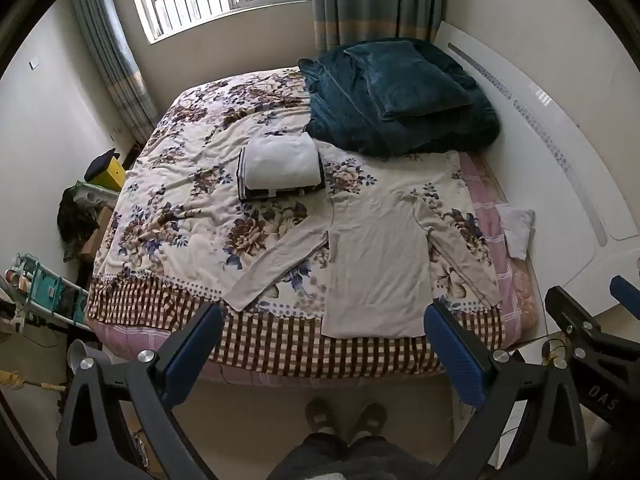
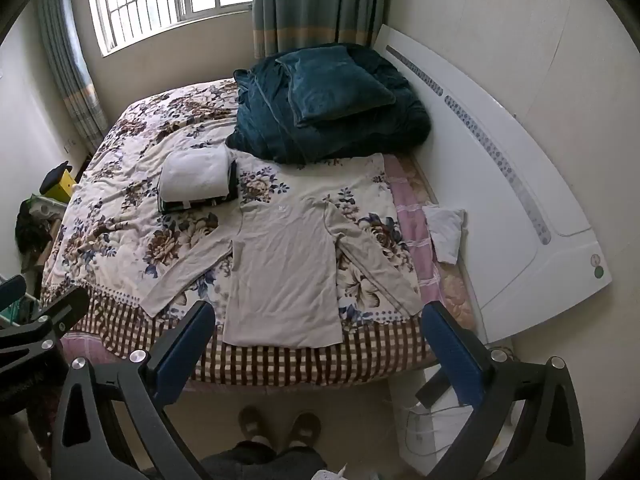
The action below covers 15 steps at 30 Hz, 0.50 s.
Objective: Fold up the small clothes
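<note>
Beside the bed, both the left gripper (image 1: 324,344) and right gripper (image 2: 320,340) gape empty; only the right view shows the shirt (image 2: 286,276) logo.

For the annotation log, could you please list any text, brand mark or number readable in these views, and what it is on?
"DAS": white letters on the black body of the right gripper, seen at the edge of the left wrist view.
Small white emblem on the chest of the beige long-sleeved shirt: too small to read.
Nothing else bears legible text.

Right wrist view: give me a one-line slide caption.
Open right gripper above the bed's foot, facing a beige long-sleeve shirt spread flat on the floral bedspread, folded clothes stack beyond.
</note>
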Motion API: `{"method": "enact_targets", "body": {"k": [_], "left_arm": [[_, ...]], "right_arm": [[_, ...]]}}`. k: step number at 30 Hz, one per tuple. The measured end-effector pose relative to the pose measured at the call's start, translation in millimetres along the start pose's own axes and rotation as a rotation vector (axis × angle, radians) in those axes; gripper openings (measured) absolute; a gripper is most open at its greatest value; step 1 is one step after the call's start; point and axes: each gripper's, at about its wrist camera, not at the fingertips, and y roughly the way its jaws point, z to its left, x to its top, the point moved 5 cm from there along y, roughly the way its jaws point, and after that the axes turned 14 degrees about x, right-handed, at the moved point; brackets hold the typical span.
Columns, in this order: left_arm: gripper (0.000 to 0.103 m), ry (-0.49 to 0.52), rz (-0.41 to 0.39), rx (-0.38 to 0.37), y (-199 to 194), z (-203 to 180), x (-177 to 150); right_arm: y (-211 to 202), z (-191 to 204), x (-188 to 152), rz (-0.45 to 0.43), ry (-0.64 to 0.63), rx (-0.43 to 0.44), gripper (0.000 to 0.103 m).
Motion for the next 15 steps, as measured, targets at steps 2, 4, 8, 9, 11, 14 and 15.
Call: {"method": "enact_targets", "body": {"k": [2,4,8,9,11,14,15], "left_arm": [[0.103,0.005,0.003,0.003,0.1,-0.3,0.2],[0.103,0.003,0.002,0.002,0.8,-0.2,0.1],[0.103,0.003,-0.003,0.004,3.5,-0.5,1.1],[0.103,0.002,-0.003,0.004,4.5,-0.7,1.4],[0.103,0.0,-0.007,0.003,-2.0,-1.5,2.2],[0.103,-0.002,-0.008,0.001,-4.0,-1.1,5.0],[0.103,-0.002,-0.009,0.002,-4.1,-1.2,6.0]], "right_arm": [[-1.0,-0.3,0.3,-0.005,-0.003,-0.002,0.103],[-1.4,-0.7,0.3,-0.002,-0.001,-0.001,0.103],[-2.5,-1.3,0.7,-0.003,-0.001,-0.001,0.103],[-2.8,-1.4,0.8,-0.003,-0.001,0.0,0.103],[-3.5,-1.8,0.9,-0.005,0.001,0.001,0.103],[-4.2,-2.2,1.1,-0.005,0.002,0.002,0.103],[-4.5,-2.2,1.2,-0.006,0.002,0.003,0.103]]}}
